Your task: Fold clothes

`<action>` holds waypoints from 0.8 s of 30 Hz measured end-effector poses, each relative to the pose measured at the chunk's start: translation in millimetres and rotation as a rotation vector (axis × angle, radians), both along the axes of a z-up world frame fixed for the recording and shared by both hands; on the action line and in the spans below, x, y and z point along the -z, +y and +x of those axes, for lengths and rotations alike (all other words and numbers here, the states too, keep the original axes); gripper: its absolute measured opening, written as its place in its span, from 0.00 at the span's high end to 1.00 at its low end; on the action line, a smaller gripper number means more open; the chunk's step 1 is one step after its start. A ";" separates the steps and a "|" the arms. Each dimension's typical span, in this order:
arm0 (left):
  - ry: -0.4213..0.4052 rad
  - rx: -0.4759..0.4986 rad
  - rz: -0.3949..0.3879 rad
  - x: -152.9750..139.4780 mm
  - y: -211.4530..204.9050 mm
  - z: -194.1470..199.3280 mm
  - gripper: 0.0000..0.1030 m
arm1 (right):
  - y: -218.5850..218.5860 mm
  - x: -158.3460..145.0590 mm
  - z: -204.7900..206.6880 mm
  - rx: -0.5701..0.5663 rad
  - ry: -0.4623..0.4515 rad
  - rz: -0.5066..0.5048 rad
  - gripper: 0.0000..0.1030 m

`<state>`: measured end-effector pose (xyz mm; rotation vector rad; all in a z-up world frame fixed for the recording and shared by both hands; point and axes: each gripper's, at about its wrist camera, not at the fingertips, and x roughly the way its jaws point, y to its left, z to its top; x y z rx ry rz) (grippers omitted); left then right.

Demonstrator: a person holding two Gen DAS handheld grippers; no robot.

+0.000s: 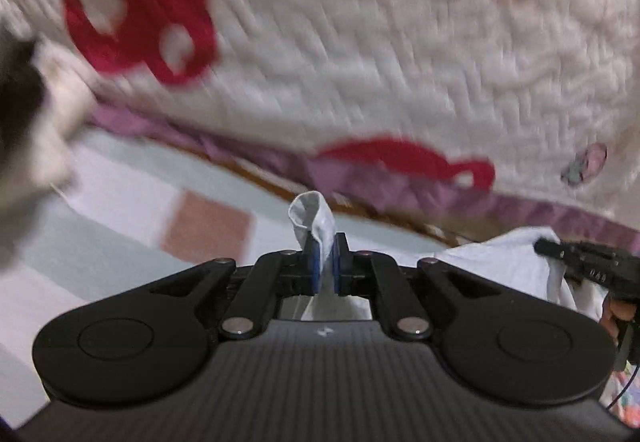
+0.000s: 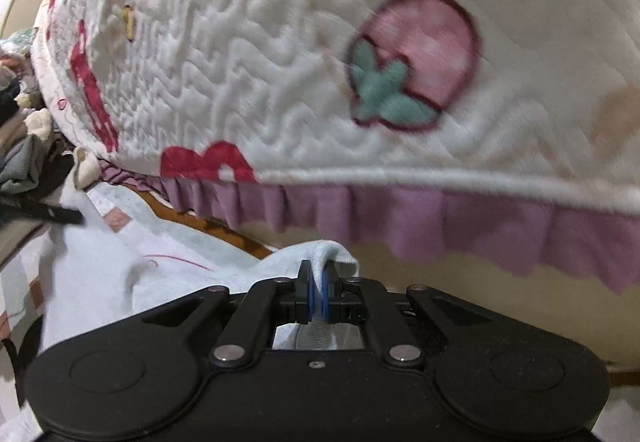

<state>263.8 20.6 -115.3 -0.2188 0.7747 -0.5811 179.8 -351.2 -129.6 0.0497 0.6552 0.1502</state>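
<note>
My left gripper [image 1: 326, 248] is shut on a corner of a white garment [image 1: 314, 216], whose pinched tip sticks up between the blue pads. More of this garment [image 1: 508, 258] hangs to the right, where the right gripper [image 1: 560, 248] shows. In the right wrist view my right gripper [image 2: 318, 282] is shut on a ribbed edge of the same pale garment [image 2: 168, 270], which spreads away to the left. The left gripper's tip [image 2: 60, 216] shows there at the far left.
A quilted white bedspread [image 2: 248, 54] with red shapes, a strawberry patch [image 2: 412, 62] and a purple frill [image 2: 440, 218] fills the upper views. A checked floor [image 1: 132, 218] lies below. A pile of other clothes [image 2: 20, 146] sits at the far left.
</note>
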 end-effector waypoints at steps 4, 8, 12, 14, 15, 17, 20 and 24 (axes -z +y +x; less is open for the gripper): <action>-0.083 -0.026 0.128 -15.6 14.0 -12.3 0.95 | 14.3 1.3 21.7 0.029 0.036 -0.046 0.79; -0.026 -0.050 0.283 18.5 14.5 -7.3 0.95 | 10.2 -0.5 36.8 0.101 0.085 -0.059 0.77; 0.044 -0.065 0.331 53.6 12.0 4.7 0.95 | -8.3 -1.2 20.8 0.114 0.092 -0.064 0.74; 0.060 -0.055 0.361 60.5 10.0 8.1 0.94 | -23.7 -2.4 11.9 0.127 0.114 -0.101 0.74; 0.064 -0.049 0.366 60.9 10.7 8.8 0.94 | -32.9 -4.5 8.1 0.138 0.121 -0.123 0.74; 0.068 -0.048 0.378 59.1 12.9 9.4 0.94 | -56.2 -11.5 -1.9 0.156 0.110 -0.134 0.74; 0.059 -0.091 0.434 55.9 15.0 8.9 0.93 | -90.4 -14.6 -18.4 0.201 0.115 -0.121 0.70; -0.033 -0.158 0.543 43.0 19.0 5.7 0.93 | -129.7 -8.5 -40.0 0.262 0.147 -0.093 0.70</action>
